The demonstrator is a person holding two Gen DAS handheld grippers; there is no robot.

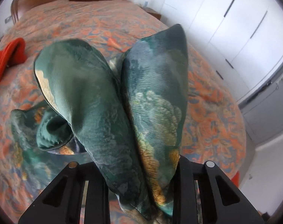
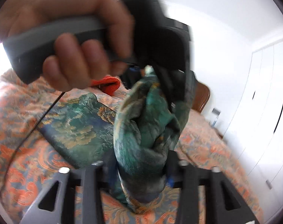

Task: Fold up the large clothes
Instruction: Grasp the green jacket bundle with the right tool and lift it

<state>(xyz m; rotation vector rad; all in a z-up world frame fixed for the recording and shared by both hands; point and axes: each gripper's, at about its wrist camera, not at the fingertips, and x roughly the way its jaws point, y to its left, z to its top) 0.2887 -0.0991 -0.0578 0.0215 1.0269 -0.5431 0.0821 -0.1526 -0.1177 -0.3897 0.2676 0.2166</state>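
Between the black jaws bunches a dark green garment with gold cloud patterning, beyond them an orange-and-blue floral bedspread and a red-orange cloth.

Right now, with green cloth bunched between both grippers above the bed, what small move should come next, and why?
Probably draw the two grippers apart to stretch the green patterned garment out. The left gripper is clamped on a thick bunch, the right gripper also has cloth between its fingers, and the two sit close together, so the fabric hangs crumpled over the bedspread. It cannot be folded neatly until spread flat.
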